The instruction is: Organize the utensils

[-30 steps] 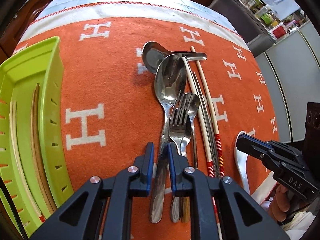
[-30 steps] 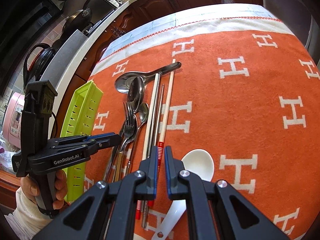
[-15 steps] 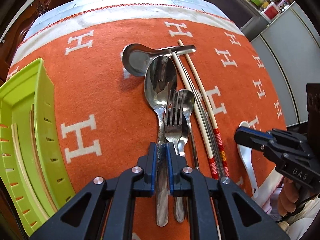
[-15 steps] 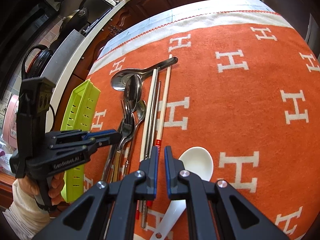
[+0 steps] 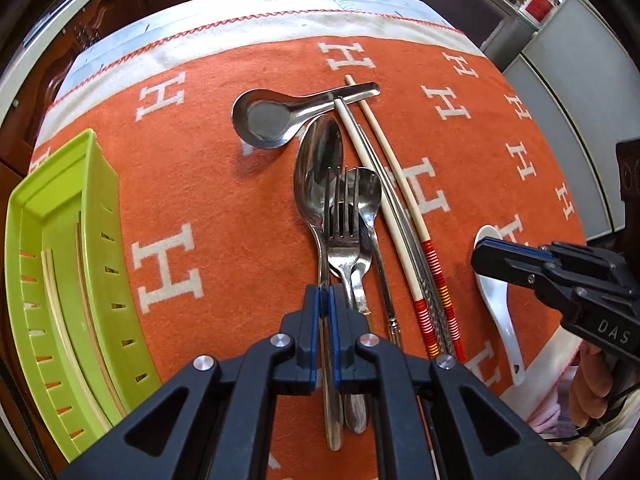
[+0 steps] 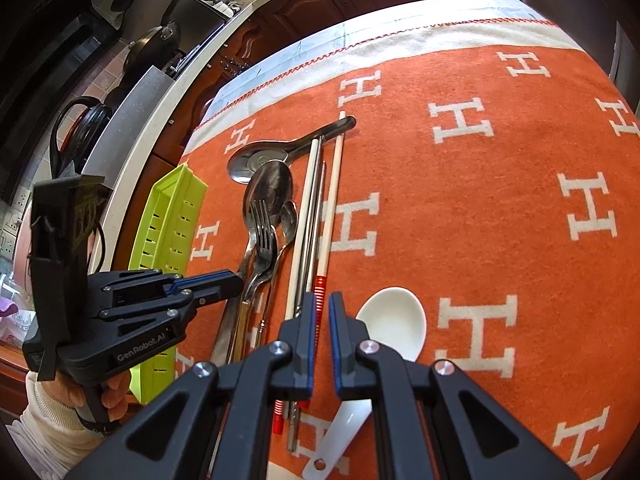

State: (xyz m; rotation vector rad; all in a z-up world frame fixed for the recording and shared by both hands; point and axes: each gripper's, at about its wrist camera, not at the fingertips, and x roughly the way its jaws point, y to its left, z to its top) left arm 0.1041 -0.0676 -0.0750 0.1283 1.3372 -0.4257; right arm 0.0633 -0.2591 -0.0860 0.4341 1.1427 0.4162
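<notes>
- Your left tongs [image 5: 325, 300] have just been closing and are now clenched on the handle of the big steel spoon [image 5: 318, 176]; the pads press it from both sides.
- That spoon lies on the orange cloth [image 5: 208, 184] w/ its bowl pointing away from you, at the left edge of the utensil pile.
- Fork [image 5: 342, 216] sits just right of the big spoon, overlapping it; a small spoon [image 5: 366, 196] lies under the fork's tines.
- Steel ladle-type spoon [image 5: 264, 118] lies crosswise at the far end of the pile, its handle touching the chopstick tips.
- Chopsticks [image 5: 404, 216], some pale w/ red-banded ends and some metal, run along the right of the fork.
- White ceramic spoon [image 6: 394, 320] is further right of the chopsticks, apart from them.
- Green tray [image 5: 52, 248] is well left of the big spoon, w/ pale sticks already inside.
- Your right tongs [image 6: 322, 312] hover above the chopsticks' red-banded ends, nearly clenched w/ only a slim gap and nothing in it.
</notes>
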